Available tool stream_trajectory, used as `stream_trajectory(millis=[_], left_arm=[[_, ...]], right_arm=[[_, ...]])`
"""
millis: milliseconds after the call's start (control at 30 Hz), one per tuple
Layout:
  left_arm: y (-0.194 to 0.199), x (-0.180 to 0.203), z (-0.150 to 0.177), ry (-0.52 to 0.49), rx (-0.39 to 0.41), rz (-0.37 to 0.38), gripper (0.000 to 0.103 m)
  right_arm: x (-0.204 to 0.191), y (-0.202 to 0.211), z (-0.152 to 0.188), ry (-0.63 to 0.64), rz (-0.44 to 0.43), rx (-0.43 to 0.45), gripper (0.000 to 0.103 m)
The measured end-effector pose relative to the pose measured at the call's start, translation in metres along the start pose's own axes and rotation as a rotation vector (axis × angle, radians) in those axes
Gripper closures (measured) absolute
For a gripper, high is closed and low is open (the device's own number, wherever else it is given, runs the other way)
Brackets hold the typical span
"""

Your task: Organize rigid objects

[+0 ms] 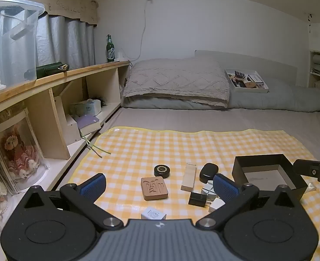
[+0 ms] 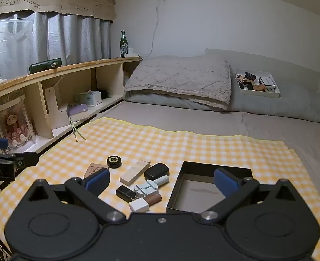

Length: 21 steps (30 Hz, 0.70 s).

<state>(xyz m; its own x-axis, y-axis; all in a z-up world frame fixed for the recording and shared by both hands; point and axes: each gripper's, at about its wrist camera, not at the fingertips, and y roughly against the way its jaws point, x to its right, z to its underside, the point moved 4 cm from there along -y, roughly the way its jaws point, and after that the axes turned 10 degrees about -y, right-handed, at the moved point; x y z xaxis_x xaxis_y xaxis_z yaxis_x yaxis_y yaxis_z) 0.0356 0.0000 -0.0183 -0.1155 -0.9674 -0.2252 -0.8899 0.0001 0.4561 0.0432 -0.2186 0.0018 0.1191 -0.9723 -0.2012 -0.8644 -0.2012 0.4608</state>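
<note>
Green bottle (image 1: 110,48) upright on wooden shelf (image 1: 57,78); grey pillow (image 1: 177,80) on bed (image 1: 203,118); doll in clear case (image 1: 15,150) below.

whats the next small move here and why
Probably lower the right gripper onto the black charger: both grippers are open and empty, the black box holds nothing yet, and that charger lies loose near its fingers.

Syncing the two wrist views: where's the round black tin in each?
Left wrist: round black tin sits at centre, just beyond the brown tile, left of the wood block.
Right wrist: tin sits left of centre, left of the block.
Shared landmark: the black box, right of the pile in both.
</note>
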Motion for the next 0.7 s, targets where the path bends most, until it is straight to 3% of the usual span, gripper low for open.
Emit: stream_trajectory(millis=[700], left_arm=[[0.0001, 0.0005, 0.0, -0.001, -0.002, 0.003, 0.0]], right_arm=[[0.0, -0.0008, 0.0007, 0.005, 0.004, -0.001, 0.0]])
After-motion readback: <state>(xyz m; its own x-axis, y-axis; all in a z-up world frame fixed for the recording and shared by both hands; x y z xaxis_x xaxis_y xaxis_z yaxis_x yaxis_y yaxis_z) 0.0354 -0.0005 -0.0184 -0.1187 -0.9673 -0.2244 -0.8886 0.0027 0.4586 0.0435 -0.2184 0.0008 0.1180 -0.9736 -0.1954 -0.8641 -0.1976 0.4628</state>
